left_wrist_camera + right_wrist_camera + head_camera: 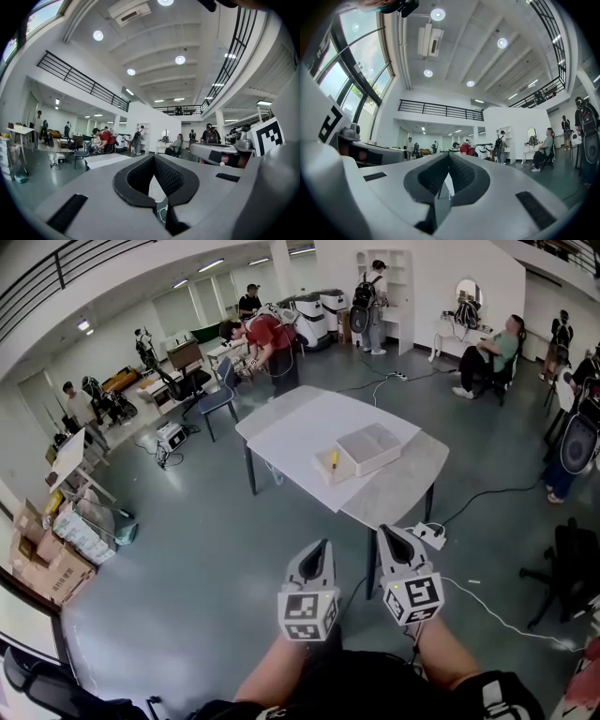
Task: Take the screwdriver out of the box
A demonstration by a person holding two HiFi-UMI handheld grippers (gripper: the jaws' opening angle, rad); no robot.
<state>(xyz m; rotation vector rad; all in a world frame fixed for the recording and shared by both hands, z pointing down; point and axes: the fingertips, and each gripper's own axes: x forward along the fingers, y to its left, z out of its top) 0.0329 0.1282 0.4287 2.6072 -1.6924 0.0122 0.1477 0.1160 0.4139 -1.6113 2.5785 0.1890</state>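
**Both grippers shut and empty, short of the table**

Head view: The left gripper [323,549] and the right gripper [385,536] were held side by side, close together. Their tips pointed toward the table [412,479], and both were over the floor, apart from the table edge. The box [373,446], white and open, sat on a white sheet [291,432] on the tabletop, well ahead of both tips. The screwdriver [334,460], with a yellow handle, lay on the flat left part of the box, roughly straight ahead of the left gripper. Whether that flat part was a lid or a tray could not be told. A power strip [429,536] lay on the floor just to the right of the right gripper's tip.

Left gripper view: The jaws met at their tips with nothing between the pads. The table's white top showed beyond the tips. The right gripper's body and marker cube stood close on its right. The screwdriver could not be made out here.

Right gripper view: The jaws were closed tip to tip and held nothing. The left gripper sat just to its left. A seated person [543,151] was far ahead to the right.
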